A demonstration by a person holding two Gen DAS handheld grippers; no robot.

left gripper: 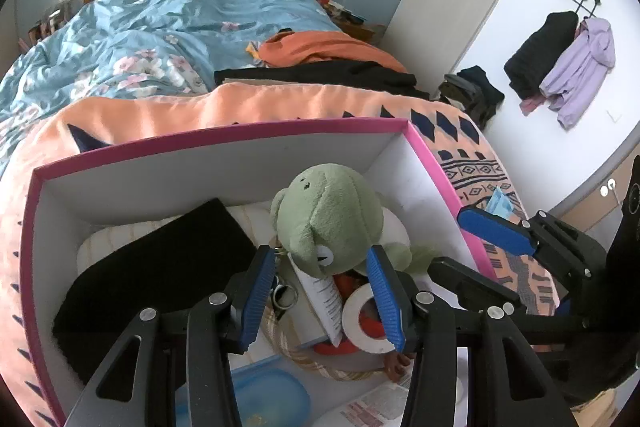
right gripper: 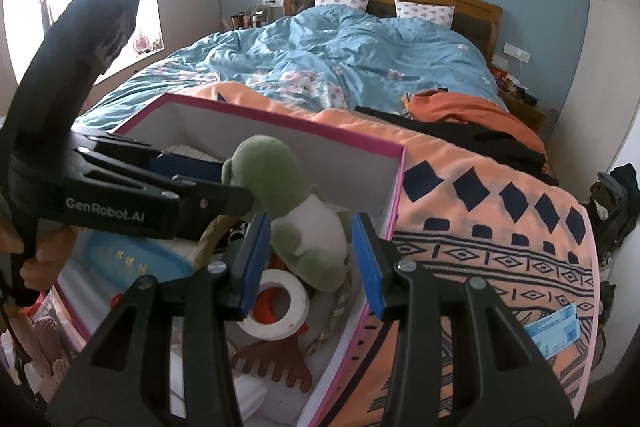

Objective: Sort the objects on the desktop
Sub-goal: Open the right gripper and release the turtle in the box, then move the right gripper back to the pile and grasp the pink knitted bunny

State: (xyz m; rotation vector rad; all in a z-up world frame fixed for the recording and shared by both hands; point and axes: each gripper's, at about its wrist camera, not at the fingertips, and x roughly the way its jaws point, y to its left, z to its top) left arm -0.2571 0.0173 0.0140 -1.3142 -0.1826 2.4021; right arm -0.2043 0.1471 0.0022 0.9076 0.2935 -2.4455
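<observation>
Nearest in the left wrist view, the left gripper [left gripper: 325,291] hangs over the box [left gripper: 224,135], its fingers [left gripper: 256,297] apart with nothing pressed between them. Between and just below them lie a tape roll [left gripper: 366,323], white with something red showing through its hole, and a booklet [left gripper: 320,301] tilted on edge against it. At 6 o'clock a blue lid [left gripper: 276,393] lies on the box floor, and a brown comb [left gripper: 398,365] pokes out at 5 o'clock beside printed paper. Keys [left gripper: 284,293] sit just beside the left finger.

The frog [left gripper: 328,215], a green plush toy, sits in the box just beyond the fingertips, its head leaning toward the far wall; whether either blue pad touches it cannot be told. A black cloth [left gripper: 160,267] fills the box at 9 o'clock, over a pale cushion.

In the right wrist view the right gripper [right gripper: 310,263] also points into the box, fingers apart on either side of the frog's white belly and green leg, not closed on them. The left gripper crosses that view from 9 o'clock, gripped by a hand [right gripper: 40,255] at the edge.

The box stands on an orange patterned blanket [right gripper: 500,227] on the bed [right gripper: 340,39]. A blue packet [right gripper: 554,327] lies on the blanket at 4 o'clock. Beyond are dark and orange clothes, a blue floral duvet, two pillows and a wooden headboard.
</observation>
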